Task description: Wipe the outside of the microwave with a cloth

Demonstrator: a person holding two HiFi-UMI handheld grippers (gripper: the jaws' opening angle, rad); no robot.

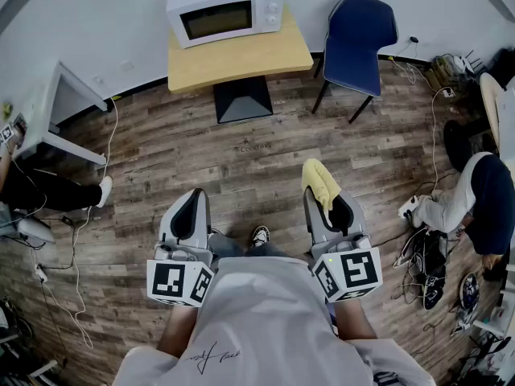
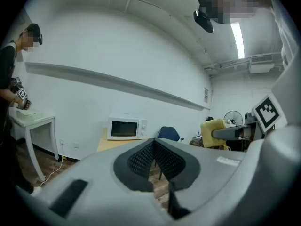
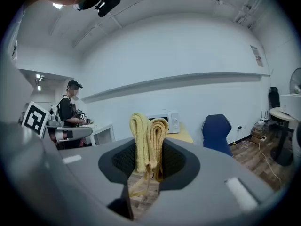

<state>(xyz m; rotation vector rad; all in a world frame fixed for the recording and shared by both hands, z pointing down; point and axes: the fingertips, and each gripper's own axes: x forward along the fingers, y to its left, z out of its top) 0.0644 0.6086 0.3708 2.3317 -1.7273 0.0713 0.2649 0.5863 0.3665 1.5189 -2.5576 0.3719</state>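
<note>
The white microwave (image 1: 225, 8) stands on a small wooden table (image 1: 241, 61) against the far wall, well ahead of both grippers. It also shows in the left gripper view as the microwave (image 2: 126, 128), and partly behind the cloth as the microwave (image 3: 172, 121). My right gripper (image 1: 328, 206) is shut on a folded yellow cloth (image 1: 319, 182), which sticks up between its jaws. In its own view the cloth (image 3: 149, 138) fills the right gripper (image 3: 149, 150). My left gripper (image 1: 190, 212) is held level beside it, jaws together with nothing in them, seen as the left gripper (image 2: 154, 147).
A blue chair (image 1: 362, 34) stands right of the table. A white desk (image 1: 56, 107) and a seated person (image 1: 40, 187) are at the left. Another person (image 1: 475, 207), cables and clutter lie at the right. Wooden floor (image 1: 241, 159) stretches between me and the microwave.
</note>
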